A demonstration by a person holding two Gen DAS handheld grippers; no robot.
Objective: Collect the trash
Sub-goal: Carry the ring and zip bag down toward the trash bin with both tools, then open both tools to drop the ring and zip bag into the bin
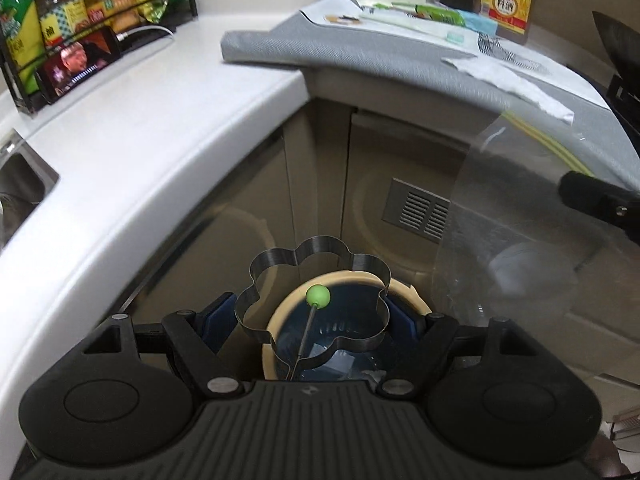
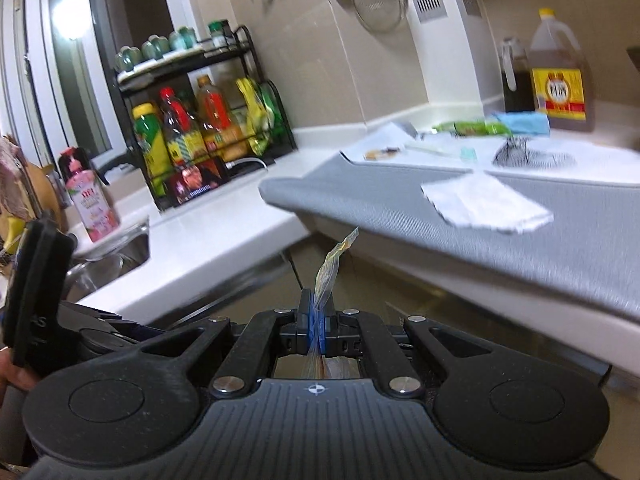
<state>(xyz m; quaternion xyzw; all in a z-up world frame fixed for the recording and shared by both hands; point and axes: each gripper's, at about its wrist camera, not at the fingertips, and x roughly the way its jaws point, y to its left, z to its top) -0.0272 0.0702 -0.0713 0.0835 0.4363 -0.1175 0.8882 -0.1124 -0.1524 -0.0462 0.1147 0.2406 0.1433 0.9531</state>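
Two items are being carried to disposal. Left wrist view, lower centre: the left gripper (image 1: 314, 314) clamps a flower-shaped metal ring mould (image 1: 316, 290) above a cream-rimmed bin (image 1: 404, 286); next, release it inside. Right wrist view, lower centre: the right gripper (image 2: 318, 322), pressed together, pinches a clear plastic wrapper (image 2: 330, 268); next, bring it over that bin.

**Where everything sits right now**

From my left gripper (image 1: 314, 316), the flower-shaped ring (image 1: 314, 300) sits between the fingers, directly over the bin (image 1: 280, 320) on the floor below the counter edge (image 1: 160, 168). The sink (image 1: 24, 184) is off to the left, the bottle rack (image 1: 80, 12) behind it in the corner with a phone (image 1: 80, 62) propped in front. The mat (image 1: 360, 60) lies on the counter to the right, a napkin (image 1: 516, 84) on it, and the jug (image 1: 506, 0) behind by the wall. The plastic bag (image 1: 540, 220), I think, hangs right of the bin from my right gripper (image 2: 318, 320).
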